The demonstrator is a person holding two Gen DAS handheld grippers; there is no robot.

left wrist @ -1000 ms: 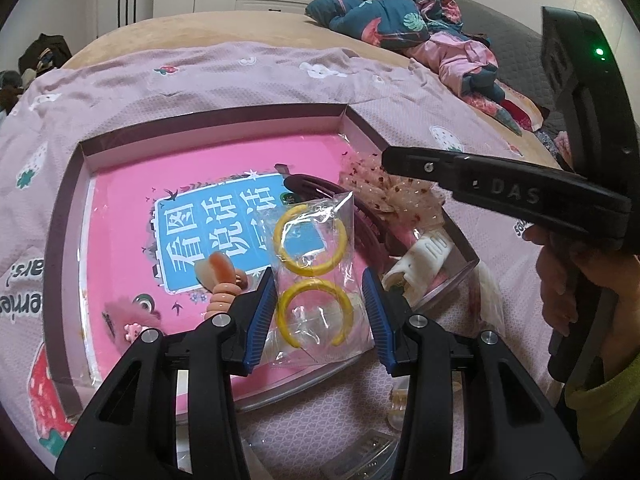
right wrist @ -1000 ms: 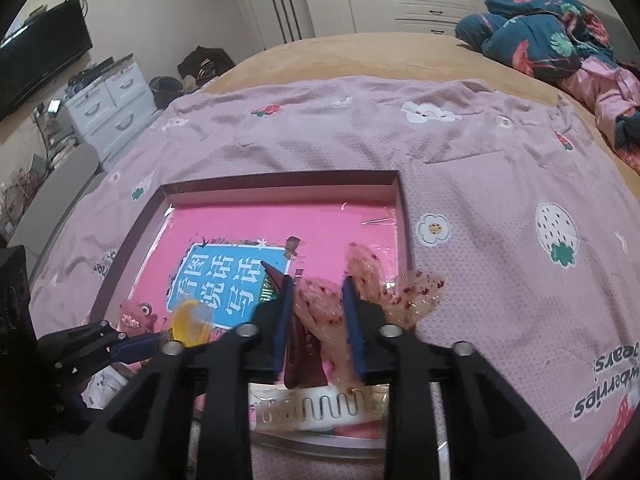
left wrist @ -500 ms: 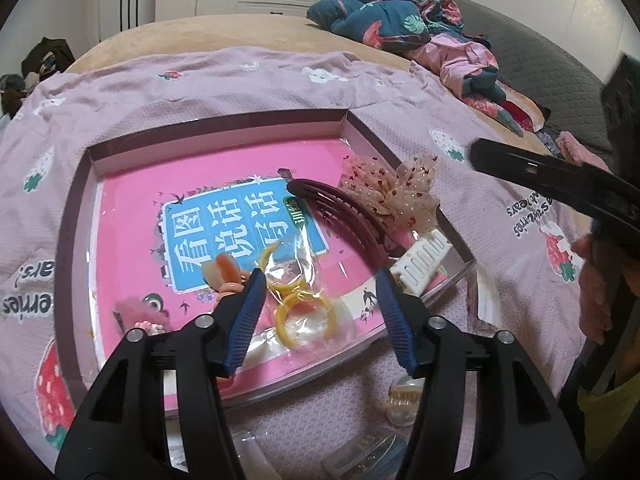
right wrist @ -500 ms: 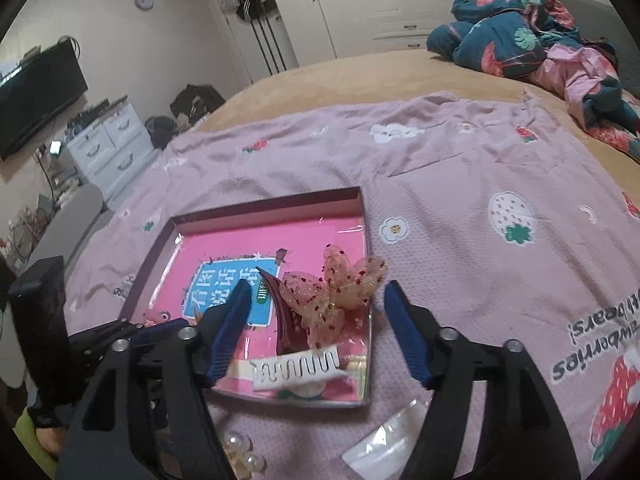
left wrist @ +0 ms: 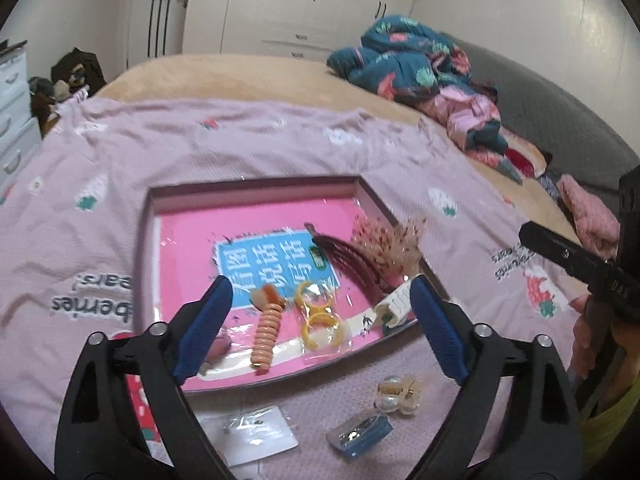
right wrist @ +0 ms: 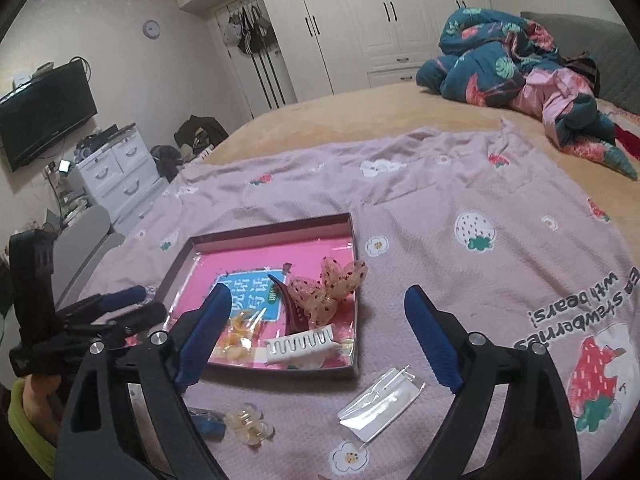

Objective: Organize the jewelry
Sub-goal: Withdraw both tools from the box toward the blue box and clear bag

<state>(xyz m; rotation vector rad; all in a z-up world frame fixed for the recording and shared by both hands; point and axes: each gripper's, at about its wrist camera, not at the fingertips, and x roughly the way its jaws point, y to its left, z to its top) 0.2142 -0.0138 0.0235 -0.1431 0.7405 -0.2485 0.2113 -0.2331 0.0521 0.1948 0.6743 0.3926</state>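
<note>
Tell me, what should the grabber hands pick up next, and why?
Probably the right gripper should reach down for the pearl hair clip on the blanket. Both grippers' jaws are opening with nothing between them, and the bow, white comb clip and yellow rings bag already lie in the pink tray. The clip sits outside it, just below the right gripper.
</note>
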